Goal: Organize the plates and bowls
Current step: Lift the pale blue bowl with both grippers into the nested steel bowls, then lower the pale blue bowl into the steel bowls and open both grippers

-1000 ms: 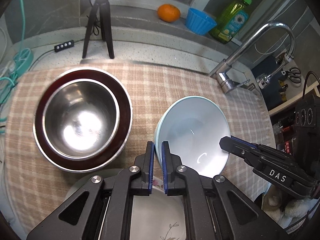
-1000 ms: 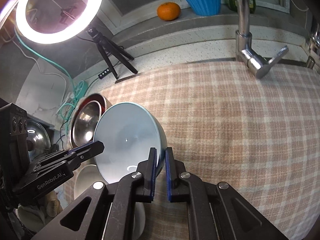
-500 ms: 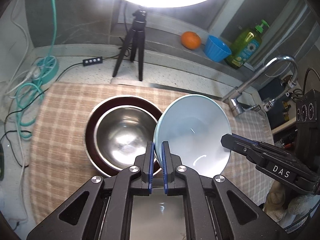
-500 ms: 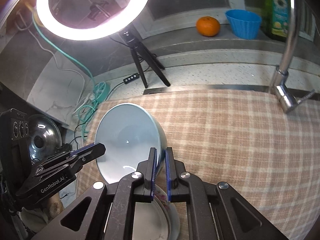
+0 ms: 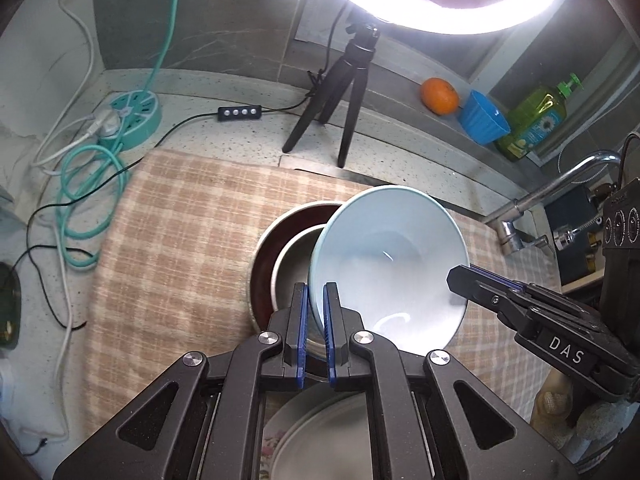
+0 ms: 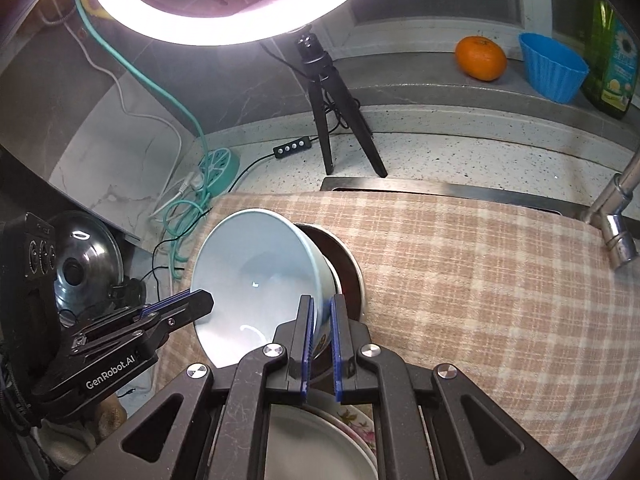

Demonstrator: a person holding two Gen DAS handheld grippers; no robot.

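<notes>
Left wrist view: the left tool [image 5: 315, 304] clamps the near rim of the pale blue bowl [image 5: 390, 256], held above and just right of the nested steel bowls [image 5: 288, 264].

Right wrist view: the right tool [image 6: 322, 322] grips the opposite rim; the nest lies just right.

Two matte black handheld grippers: the left gripper [image 5: 315, 332] and right gripper [image 6: 321, 344] carry blue-edged finger pads [image 5: 301, 332], silver round-head screws [image 5: 269, 337] and triangular cut-outs. White lettering reads "DAS" [image 5: 566, 355] on one body, "GenRobot.AI" [image 6: 110, 373] on the other.
</notes>
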